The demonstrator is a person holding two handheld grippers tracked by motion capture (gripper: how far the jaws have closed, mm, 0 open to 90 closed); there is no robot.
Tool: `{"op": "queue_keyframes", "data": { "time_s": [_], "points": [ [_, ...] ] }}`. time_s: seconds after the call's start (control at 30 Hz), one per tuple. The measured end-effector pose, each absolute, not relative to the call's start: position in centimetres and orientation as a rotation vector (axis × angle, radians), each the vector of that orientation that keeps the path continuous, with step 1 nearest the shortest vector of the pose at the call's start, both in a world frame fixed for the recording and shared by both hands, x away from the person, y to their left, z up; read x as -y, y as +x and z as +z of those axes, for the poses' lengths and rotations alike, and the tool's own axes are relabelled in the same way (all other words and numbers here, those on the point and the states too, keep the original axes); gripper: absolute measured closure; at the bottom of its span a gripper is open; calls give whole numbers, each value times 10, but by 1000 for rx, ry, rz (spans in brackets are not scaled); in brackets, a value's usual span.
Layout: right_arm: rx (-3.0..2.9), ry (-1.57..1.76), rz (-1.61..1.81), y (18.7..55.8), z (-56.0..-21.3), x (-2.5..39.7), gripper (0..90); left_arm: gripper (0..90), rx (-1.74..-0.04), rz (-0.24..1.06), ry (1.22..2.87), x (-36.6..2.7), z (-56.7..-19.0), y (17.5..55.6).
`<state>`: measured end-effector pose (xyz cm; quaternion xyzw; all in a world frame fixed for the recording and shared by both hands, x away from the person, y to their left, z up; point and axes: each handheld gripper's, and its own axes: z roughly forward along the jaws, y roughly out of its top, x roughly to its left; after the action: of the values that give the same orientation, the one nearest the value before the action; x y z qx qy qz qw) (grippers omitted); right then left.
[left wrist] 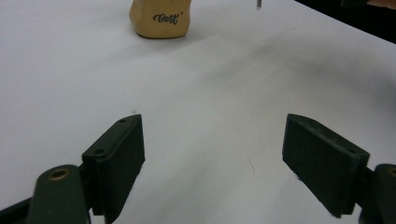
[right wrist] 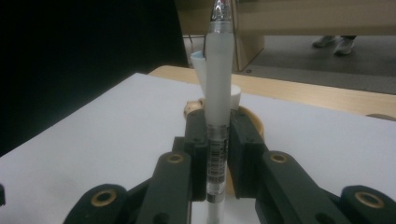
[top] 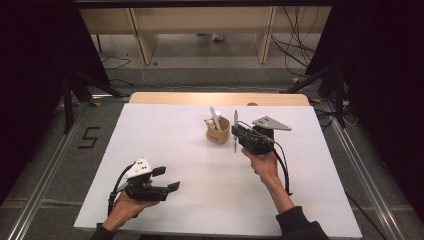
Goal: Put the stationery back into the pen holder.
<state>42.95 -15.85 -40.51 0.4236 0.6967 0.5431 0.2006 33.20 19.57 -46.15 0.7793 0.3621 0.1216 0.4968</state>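
Note:
A tan cup point(top: 218, 131) stands near the middle of the white table point(top: 165, 150), with a white marker point(top: 215, 118) leaning in it. My right gripper point(top: 235, 133) hovers just right of the cup, shut on a white pen point(top: 235, 131) held upright. In the right gripper view the pen point(right wrist: 217, 116) runs up between the jaws, with the cup point(right wrist: 252, 119) behind them. My left gripper point(top: 166, 179) is at the front left of the table, open and empty. In the left gripper view its jaws stand wide apart, with the cup point(left wrist: 161, 19) far ahead.
The pale wooden table edge point(top: 215, 98) runs behind the white surface. Beyond it stand a wooden bench frame point(top: 200, 30) and loose cables point(top: 295, 40) on the floor. Black tripod legs point(top: 75, 90) flank the table. A person's shoes point(right wrist: 336, 44) are far off on the floor.

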Motion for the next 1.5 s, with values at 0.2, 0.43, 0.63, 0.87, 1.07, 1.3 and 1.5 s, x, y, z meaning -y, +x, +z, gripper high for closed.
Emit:
{"op": "queue_keyframes", "data": {
  "time_s": [0.2, 0.43, 0.63, 0.87, 1.07, 1.3, 1.5],
  "points": [
    [-1924, 1228, 1541, 446, -401, 157, 799, 199, -889, 295, 1848, -200, -463, 328],
    [-1911, 1254, 1539, 462, -395, 153, 799, 199, -890, 288, 1857, -198, -468, 325],
    [-1902, 1256, 1537, 473, -388, 148, 799, 189, -889, 286, 1849, -198, -470, 322],
    [-1884, 1268, 1533, 486, -383, 140, 799, 181, -884, 307, 1837, -200, -468, 321],
    [-1874, 1285, 1518, 498, -382, 133, 798, 179, -880, 313, 1839, -200, -469, 321],
    [-1859, 1309, 1494, 512, -385, 128, 797, 179, -878, 311, 1848, -199, -470, 321],
    [-1852, 1337, 1457, 523, -395, 125, 797, 179, -875, 315, 1845, -200, -470, 322]
  ]
}}
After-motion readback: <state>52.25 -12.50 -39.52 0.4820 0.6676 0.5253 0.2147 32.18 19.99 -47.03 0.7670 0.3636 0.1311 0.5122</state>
